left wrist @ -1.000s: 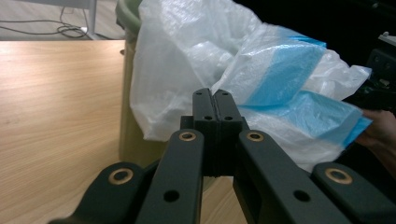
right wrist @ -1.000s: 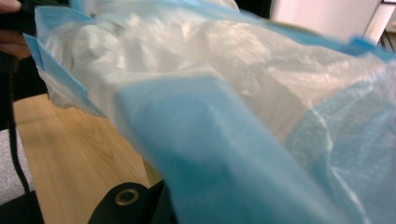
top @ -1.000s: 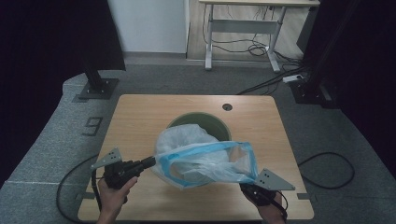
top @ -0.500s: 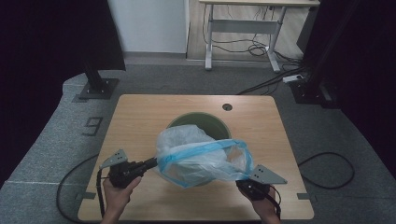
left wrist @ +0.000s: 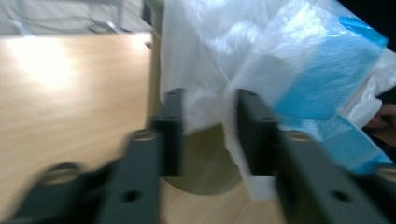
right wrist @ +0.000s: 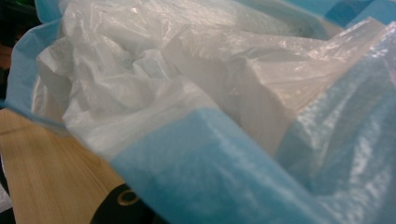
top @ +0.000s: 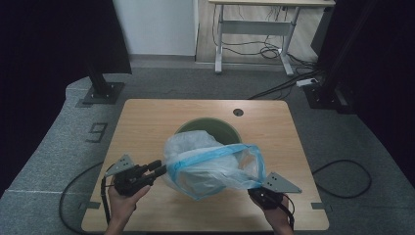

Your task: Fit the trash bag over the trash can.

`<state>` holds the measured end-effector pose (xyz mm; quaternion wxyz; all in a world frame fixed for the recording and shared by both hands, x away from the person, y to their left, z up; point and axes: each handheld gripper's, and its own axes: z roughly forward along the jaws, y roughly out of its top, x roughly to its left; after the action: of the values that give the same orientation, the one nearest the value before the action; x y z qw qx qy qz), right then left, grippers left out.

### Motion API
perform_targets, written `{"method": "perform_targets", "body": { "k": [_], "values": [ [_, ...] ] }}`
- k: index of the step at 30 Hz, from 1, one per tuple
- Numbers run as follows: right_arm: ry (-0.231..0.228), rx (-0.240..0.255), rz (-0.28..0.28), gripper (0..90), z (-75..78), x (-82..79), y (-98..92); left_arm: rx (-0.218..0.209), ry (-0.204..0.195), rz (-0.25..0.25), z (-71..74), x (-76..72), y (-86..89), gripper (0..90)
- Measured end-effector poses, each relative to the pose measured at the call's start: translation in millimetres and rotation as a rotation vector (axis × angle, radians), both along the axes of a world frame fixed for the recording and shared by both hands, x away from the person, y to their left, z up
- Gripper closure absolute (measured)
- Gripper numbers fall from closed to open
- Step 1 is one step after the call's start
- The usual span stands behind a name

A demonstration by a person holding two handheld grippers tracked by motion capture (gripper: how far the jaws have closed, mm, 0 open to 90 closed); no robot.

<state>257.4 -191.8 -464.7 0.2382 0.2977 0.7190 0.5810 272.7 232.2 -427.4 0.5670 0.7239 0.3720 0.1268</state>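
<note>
Your high view is dim: dark curtains swallow both sides, and soft light from above falls on the pale wooden surface (top: 147, 127). In your left gripper view everything smears with motion blur, and a glare patch whitens the wood. Your right gripper view sits too close, so the translucent white plastic bag with blue rim (right wrist: 224, 112) looks soft.

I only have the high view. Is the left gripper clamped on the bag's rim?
Observer: No. The left gripper has just been opening, and the bag hangs loose between its fingers.
Operator: What's behind the film there?
Observer: The green bin, its wall just below the film.
Operator: And the right gripper view?
Observer: The blue hem sits close to the lens, with crumpled white film above it.
</note>
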Motion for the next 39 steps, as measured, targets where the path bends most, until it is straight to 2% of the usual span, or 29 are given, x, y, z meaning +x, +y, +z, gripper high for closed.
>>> {"method": "perform_targets", "body": {
  "k": [2,5,11,14,18,24,27,29,30,34,39],
  "values": [
    [-0.002,-0.001,-0.002,88.7,1.4,-0.9,-0.6,-0.010,-0.029,0.001,9.4,-6.3,5.3,46.7],
    [-0.005,-0.006,-0.005,88.7,4.2,-1.8,-1.0,-0.031,-0.057,-0.025,24.2,-13.9,10.4,45.3],
    [-0.014,-0.020,-0.005,88.7,5.9,-2.5,0.6,-0.017,-0.107,-0.069,50.2,-20.1,2.3,44.5],
    [-0.011,-0.021,-0.004,88.7,5.4,-2.0,0.4,0.020,-0.110,-0.107,60.5,-17.3,-9.2,42.9],
    [-0.008,-0.023,-0.004,88.7,5.5,-1.9,0.8,0.083,-0.091,-0.170,68.2,-10.5,-30.2,39.7],
    [-0.005,-0.027,-0.003,88.7,6.3,-1.9,0.0,0.132,-0.061,-0.213,73.6,1.8,-53.8,39.1],
    [-0.004,-0.025,-0.003,88.7,5.9,-1.4,-0.3,0.154,-0.035,-0.204,73.4,10.5,-64.0,43.5],
    [-0.002,-0.024,-0.004,88.7,5.6,-1.3,-0.3,0.166,-0.028,-0.201,72.8,15.5,-68.1,53.0],
    [-0.003,-0.024,-0.005,88.7,5.6,-1.4,-0.3,0.172,-0.026,-0.201,72.5,17.6,-69.3,60.6],
    [-0.001,-0.024,-0.007,88.7,5.3,-2.0,-2.2,0.174,-0.010,-0.198,69.6,25.0,-69.0,76.9],
    [0.000,-0.016,-0.013,88.7,5.7,-1.6,-5.5,0.158,-0.013,-0.176,65.4,31.5,-62.8,86.5]
  ]
}}
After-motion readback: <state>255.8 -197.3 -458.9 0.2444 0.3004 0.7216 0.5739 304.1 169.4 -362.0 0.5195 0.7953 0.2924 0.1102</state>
